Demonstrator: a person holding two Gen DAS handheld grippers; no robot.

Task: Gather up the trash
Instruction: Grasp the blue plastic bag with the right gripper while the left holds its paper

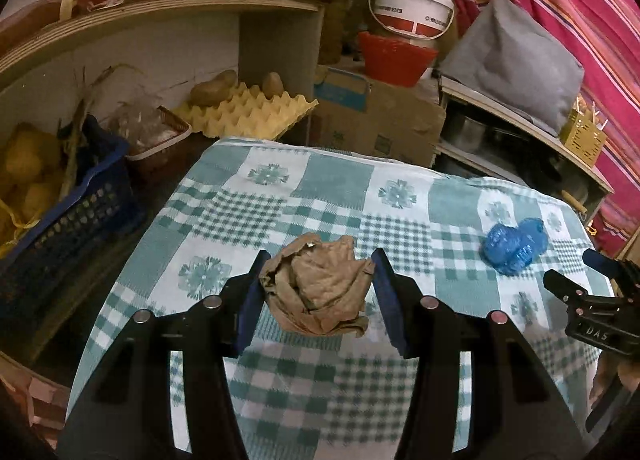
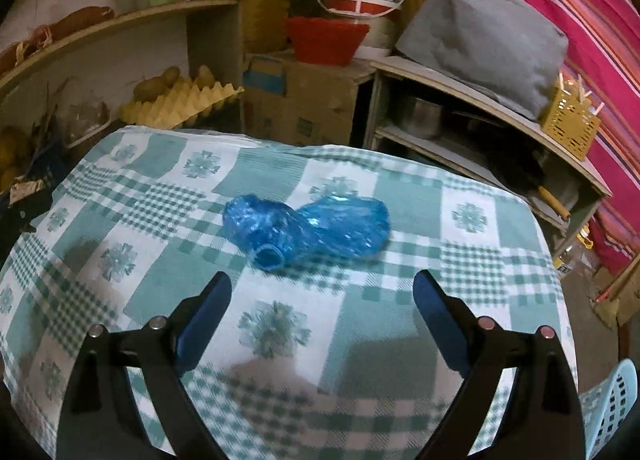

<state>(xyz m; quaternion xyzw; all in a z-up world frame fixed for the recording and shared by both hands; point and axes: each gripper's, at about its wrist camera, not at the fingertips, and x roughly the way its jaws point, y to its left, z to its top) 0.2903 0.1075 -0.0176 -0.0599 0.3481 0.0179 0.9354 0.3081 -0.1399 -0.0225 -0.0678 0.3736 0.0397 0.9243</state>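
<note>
Left wrist view | left claw (image 1: 316, 272) holds crumpled brown paper (image 1: 316, 288) above desk (image 1: 340, 180) | right claw (image 2: 322, 292) wide, should straddle blue bottle (image 2: 304, 226) squarely.

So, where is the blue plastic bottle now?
The blue plastic bottle lies crushed on the checked tablecloth, just ahead of the open right tool.

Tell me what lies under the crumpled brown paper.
Under the crumpled brown paper only the green checked tablecloth shows around its edges. Anything directly beneath the wad is covered.
</note>
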